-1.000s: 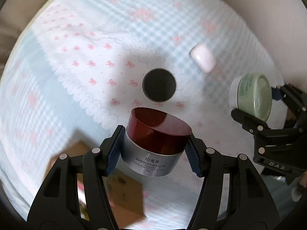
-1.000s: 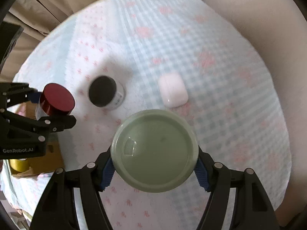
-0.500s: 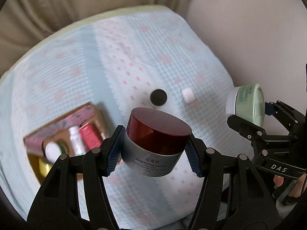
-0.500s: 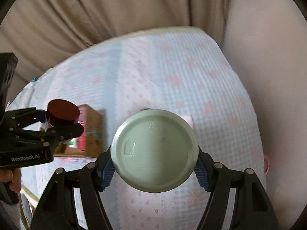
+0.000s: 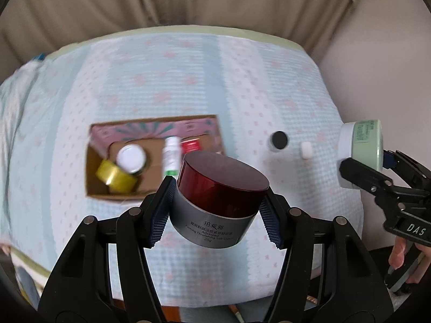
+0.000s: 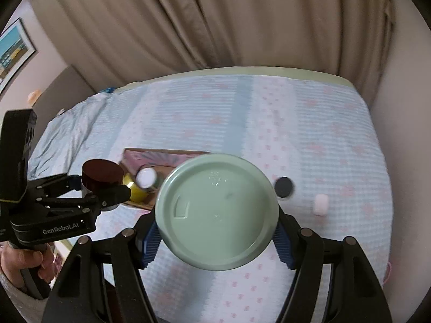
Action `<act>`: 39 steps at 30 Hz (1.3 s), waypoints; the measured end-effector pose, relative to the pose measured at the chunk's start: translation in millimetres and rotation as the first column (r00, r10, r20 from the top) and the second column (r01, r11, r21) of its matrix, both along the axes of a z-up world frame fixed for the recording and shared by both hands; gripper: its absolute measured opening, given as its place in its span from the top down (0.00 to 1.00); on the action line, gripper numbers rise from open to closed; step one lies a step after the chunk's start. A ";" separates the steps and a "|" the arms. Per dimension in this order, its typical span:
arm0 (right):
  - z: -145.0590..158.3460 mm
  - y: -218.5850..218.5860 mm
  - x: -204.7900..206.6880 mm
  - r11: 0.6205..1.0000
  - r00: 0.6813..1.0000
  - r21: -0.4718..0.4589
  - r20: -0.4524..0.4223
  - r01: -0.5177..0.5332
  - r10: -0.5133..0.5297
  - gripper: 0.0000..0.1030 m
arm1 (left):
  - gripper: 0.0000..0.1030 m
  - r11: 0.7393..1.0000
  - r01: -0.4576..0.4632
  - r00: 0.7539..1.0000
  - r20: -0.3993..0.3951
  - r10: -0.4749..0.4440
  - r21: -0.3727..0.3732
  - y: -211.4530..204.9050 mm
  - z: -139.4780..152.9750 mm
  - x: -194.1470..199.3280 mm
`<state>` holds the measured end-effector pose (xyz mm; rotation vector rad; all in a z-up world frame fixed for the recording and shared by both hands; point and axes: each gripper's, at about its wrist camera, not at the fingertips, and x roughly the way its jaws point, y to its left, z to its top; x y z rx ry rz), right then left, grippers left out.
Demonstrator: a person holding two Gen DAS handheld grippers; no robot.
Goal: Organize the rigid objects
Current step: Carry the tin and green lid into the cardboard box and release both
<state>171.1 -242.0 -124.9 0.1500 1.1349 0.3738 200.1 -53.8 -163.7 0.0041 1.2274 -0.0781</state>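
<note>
The left tongs (image 5: pixel 215 210) clamp a red-lidded cream jar (image 5: pixel 219 200) above the bed (image 5: pixel 269 80), near the cardboard box (image 5: pixel 153 158). The right tongs (image 6: pixel 216 238) clamp a green-lidded jar (image 6: pixel 216 211) above the bed.

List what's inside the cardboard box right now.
Inside the cardboard box: a yellow jar, a white-lidded jar, a white tube and a red item. The held red-lidded jar covers its right corner.
</note>
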 end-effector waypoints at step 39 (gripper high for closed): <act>-147.9 232.7 70.1 0.982 0.935 -0.046 -0.302 0.181 -0.186 0.36 | 0.45 0.983 0.153 0.957 -0.234 -0.172 -0.099 223.6 -149.5 137.6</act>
